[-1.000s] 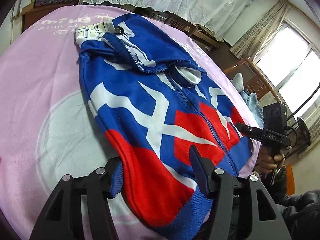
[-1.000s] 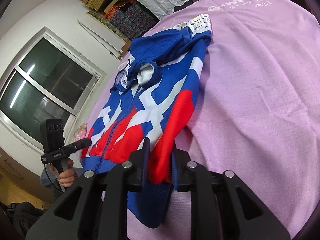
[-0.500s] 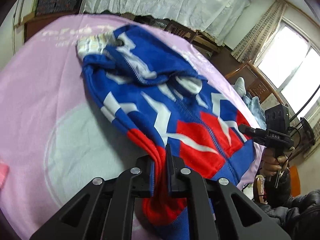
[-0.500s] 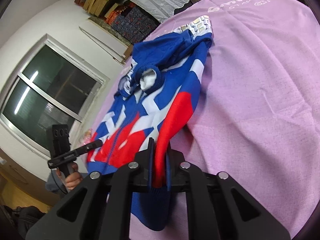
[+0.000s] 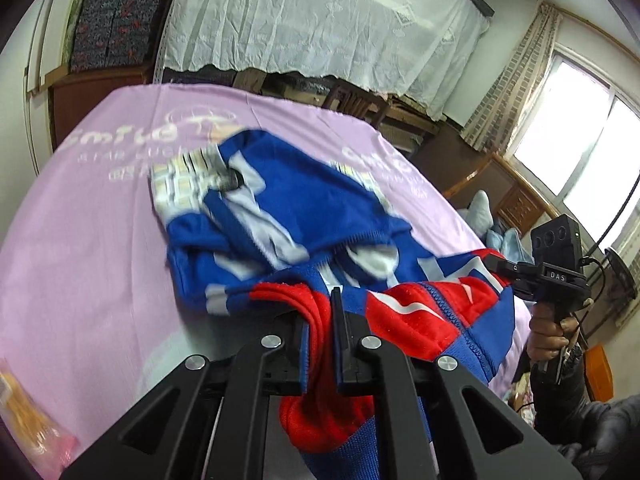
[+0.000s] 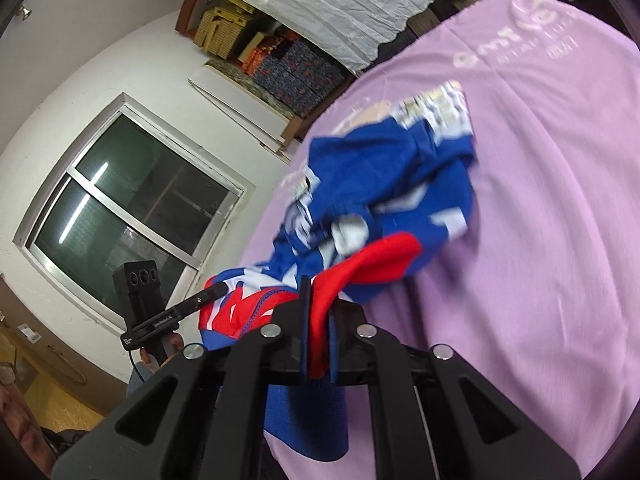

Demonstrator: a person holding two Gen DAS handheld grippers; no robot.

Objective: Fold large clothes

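Left gripper (image 5: pixel 326 320) is clamped tight on the red hem of the zip-up hoodie (image 5: pixel 288 216), fabric bunched between its pads and hanging below them. Right gripper (image 6: pixel 318 320) pinches the other hem corner the same way, red cloth squeezed in the narrow slot between its fingers. Each wrist view shows the opposite gripper out at the side of the hem, so the grips sit at the two near corners, well apart. That spacing looks chosen to keep the bottom edge stretched flat for a clean fold.

Hoodie lies on the pink blanket (image 5: pixel 100 208) covering the bed, hood end far, hem end near and raised off the surface. Its far half rests on the blanket, blue and white panels rumpled and motion-blurred. A sleeve cuff (image 5: pixel 372 258) lies across the chest, seemingly folded in already.

Judgement: the step is carrying the hem toward the hood to halve the garment. Uneven lift could skew the fold.
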